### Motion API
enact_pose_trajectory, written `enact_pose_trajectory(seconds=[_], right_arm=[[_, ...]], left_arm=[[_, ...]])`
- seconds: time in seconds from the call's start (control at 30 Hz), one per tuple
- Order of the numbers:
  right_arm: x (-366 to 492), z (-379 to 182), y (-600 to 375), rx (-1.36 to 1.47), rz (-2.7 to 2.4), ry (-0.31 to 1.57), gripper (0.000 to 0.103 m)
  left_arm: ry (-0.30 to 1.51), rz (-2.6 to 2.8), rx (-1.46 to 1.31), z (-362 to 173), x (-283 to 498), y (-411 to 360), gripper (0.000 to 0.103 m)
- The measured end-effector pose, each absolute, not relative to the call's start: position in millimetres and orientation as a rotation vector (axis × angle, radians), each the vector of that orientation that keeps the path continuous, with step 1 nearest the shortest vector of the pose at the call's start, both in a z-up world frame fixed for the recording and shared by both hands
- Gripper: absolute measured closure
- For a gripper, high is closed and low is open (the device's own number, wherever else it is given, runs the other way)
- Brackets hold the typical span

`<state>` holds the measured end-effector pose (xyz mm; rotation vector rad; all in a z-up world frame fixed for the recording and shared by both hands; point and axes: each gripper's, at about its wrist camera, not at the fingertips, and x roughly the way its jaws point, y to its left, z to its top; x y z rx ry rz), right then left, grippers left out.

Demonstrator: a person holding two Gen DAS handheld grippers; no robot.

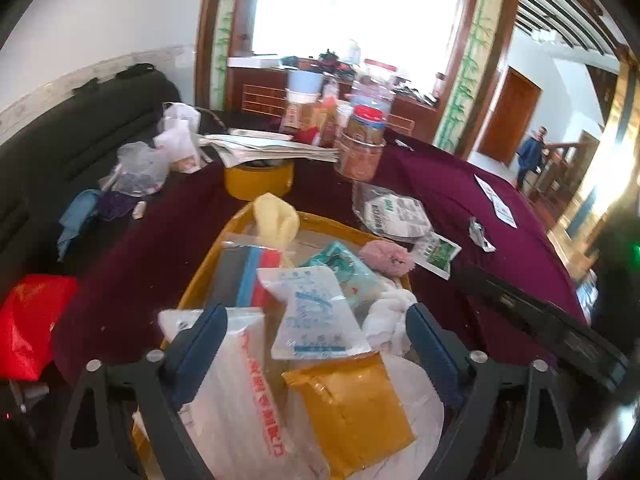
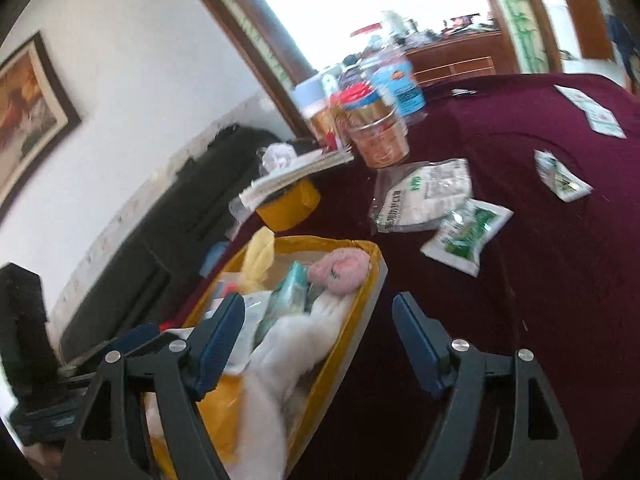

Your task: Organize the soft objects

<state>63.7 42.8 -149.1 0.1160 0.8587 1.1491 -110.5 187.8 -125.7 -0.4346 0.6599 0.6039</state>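
— Though crammed to the rim, still sitting flat on the maroon tablecloth [image 1: 460, 184]: yellow tray [image 1: 320, 222], heaped with soft things. Left gripper [image 1: 316, 322] hanging right above the heap, jaws spread wide, gripping nothing.

— And under it?

— Clear pouch with blue print [image 1: 316, 312] lying between the blue pads, untouched. Mustard padded envelope [image 1: 352, 412] nearer the camera, white bag with red lettering [image 1: 244, 392] to its left. Further back: teal packet [image 1: 348, 272], pink fluffy item [image 1: 386, 258], pale yellow glove [image 1: 276, 220] draped over the far rim, white plush [image 1: 390, 312] by the right-hand pad.

— Right gripper?

— Right gripper [image 2: 318, 330] also wide apart and empty, straddling the tray's right rim: left pad over the white plush, right pad over bare cloth.

— Anything soft outside the tray?

— Yes. Clear bag of white masks [image 2: 424, 196] on the cloth beyond the tray, green-and-white sachet [image 2: 468, 236] just beside it, another sachet [image 2: 560, 176] further right. Jars and bottles [image 1: 360, 128] clustered at the far end, stack of papers [image 1: 272, 148] resting on a yellow tub [image 1: 258, 180].
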Motion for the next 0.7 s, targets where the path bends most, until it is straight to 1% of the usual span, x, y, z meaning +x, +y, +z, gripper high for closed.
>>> enact_pose_trajectory(seconds=[0.13, 0.27, 0.37, 0.53, 0.7], right_arm=[[33, -139, 22, 0.082, 1.086, 0.846, 0.027], [11, -136, 24, -0.021, 1.011, 0.879, 0.027], [-2, -142, 25, -0.017, 1.004, 0.915, 0.027], [-31, -134, 29, -0.084, 1.040, 0.849, 0.027], [-35, -130, 31, -0.086, 1.041, 0.843, 0.027]], left_arm=[[0.668, 0.664, -0.401, -123, -118, 186, 0.009], [0.710, 0.679, -0.362, -120, -125, 178, 0.009], [0.732, 0.669, -0.331, -117, -129, 173, 0.010], [0.743, 0.709, -0.317, -112, -134, 178, 0.009], [0.742, 0.729, -0.301, -109, -136, 178, 0.009]])
